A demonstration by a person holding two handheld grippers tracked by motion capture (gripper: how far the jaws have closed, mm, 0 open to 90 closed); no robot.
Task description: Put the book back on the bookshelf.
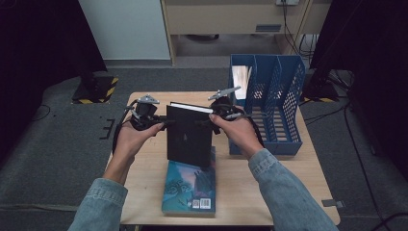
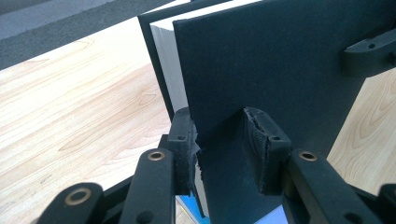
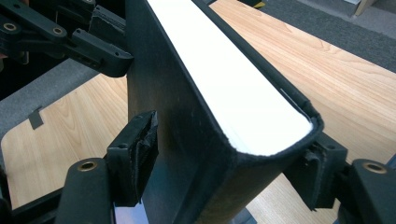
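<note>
A black hardcover book stands upright over the wooden table, held from both sides. My left gripper is shut on its open edge. In the left gripper view the pads of that gripper pinch the covers of the book near a lower corner. My right gripper is shut on the spine side. In the right gripper view this gripper straddles the rounded spine of the book, white page block facing up.
A teal paperback lies flat on the table below the black book. A blue slotted file rack stands at the table's right, with a pale book in its left slot. Grey floor surrounds the table.
</note>
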